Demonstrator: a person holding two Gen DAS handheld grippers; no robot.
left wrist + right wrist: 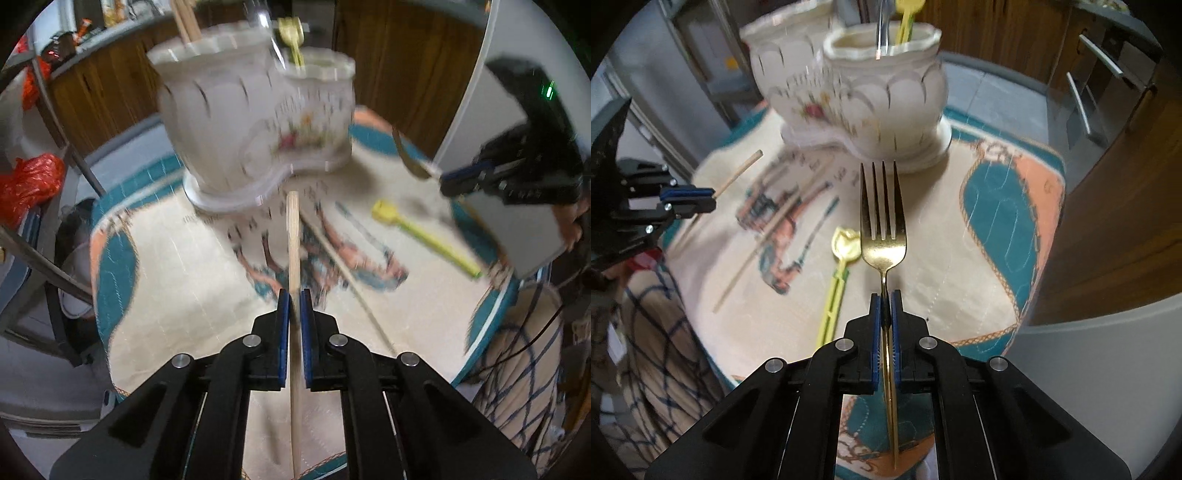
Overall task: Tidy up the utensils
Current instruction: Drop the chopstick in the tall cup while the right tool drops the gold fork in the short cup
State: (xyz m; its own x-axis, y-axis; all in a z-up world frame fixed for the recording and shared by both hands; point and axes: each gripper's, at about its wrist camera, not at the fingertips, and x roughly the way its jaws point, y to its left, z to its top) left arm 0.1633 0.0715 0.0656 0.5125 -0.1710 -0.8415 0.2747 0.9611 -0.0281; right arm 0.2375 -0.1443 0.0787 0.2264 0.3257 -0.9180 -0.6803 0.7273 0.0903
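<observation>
My left gripper (294, 295) is shut on a wooden chopstick (293, 236) that points toward the white two-cup ceramic holder (236, 122). That gripper (701, 199) also shows at the left edge of the right wrist view, chopstick (740, 170) in its pads. My right gripper (885, 297) is shut on the handle of a gold fork (882, 214), tines aimed at the holder (886, 107). The same gripper (448, 177) appears at the right in the left wrist view with the fork (406, 155). A second chopstick (757, 245) and a yellow plastic spoon (842, 258) lie on the patterned cloth (960, 280).
The holder's cups hold chopsticks (186, 18), a yellow utensil (907, 18) and a metal handle (882, 26). The small round table's edge (491, 317) drops off close on the right. Wooden cabinets (1108, 184) stand behind, a red bag (29, 184) lies lower left.
</observation>
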